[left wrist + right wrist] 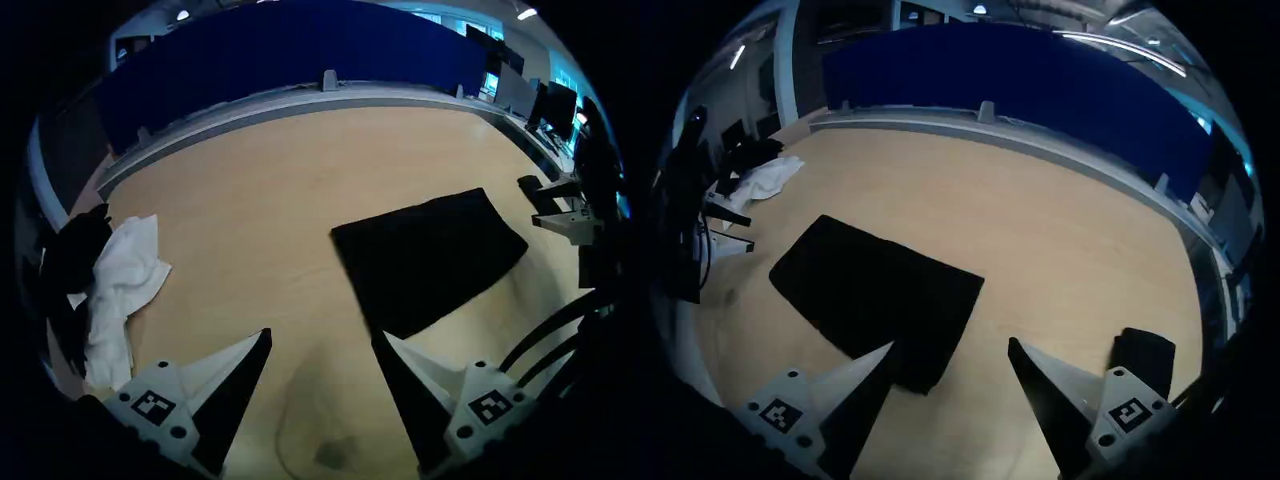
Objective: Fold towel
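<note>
Two sets of tongs are in play, and both stand spread wide with nothing between their fingers. In the left gripper view the left tongs [322, 334] fill the lower edge over a pale wooden tabletop [264, 200]. The towel [428, 256], black and roughly rectangular, lies flat right of centre. Its near corner meets the tip of the right-hand finger in the picture; whether they touch I cannot tell.

At the left edge of that view a crumpled white cloth [120, 280] lies on the tabletop, touching a dark cloth [76, 248] farther left. Both are well apart from the towel. A blue partition [280, 56] runs along the far side of the tabletop across the top of the frame, and monitors [556, 104] stand at the upper right.

In the right gripper view the right tongs [951, 342] sit along the bottom. The towel [876, 292] lies left of centre, its near corner just beside the left-hand finger, and again contact cannot be judged. The white cloth [768, 178] shows small at the upper left, far beyond the towel. A small black thing [1144, 356] rests on the tabletop at the lower right, close behind the right-hand finger; what it is I cannot tell. Between it and the towel the wood lies bare.
</note>
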The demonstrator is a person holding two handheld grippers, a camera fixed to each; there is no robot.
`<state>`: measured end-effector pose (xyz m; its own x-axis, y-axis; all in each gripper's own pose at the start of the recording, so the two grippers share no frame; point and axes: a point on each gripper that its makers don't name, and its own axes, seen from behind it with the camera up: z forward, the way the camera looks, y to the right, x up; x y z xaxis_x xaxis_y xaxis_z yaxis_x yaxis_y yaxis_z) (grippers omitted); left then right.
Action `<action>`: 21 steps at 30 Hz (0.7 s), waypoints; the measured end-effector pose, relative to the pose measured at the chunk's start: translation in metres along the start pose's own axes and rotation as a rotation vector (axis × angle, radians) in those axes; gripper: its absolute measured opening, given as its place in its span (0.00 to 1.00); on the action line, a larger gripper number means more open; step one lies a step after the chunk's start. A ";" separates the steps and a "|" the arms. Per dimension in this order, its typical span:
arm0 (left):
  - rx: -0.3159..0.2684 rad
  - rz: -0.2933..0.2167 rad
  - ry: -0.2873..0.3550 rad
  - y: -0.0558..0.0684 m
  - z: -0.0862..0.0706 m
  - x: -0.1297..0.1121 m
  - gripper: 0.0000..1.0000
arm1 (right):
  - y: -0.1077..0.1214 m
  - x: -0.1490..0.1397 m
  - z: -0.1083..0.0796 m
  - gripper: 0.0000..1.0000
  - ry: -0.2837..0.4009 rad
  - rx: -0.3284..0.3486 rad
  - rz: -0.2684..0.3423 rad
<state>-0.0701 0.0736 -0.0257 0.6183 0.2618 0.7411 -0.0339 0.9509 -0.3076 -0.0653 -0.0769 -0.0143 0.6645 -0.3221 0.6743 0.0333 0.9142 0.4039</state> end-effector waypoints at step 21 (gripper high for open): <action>0.033 -0.060 0.006 -0.003 -0.035 -0.027 0.93 | -0.017 -0.020 -0.007 1.00 -0.026 0.073 -0.073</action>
<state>-0.0596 0.0576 -0.0658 0.6250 0.2033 0.7537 -0.0222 0.9697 -0.2432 -0.0740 -0.0836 -0.0392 0.6426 -0.3943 0.6570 0.0254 0.8680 0.4960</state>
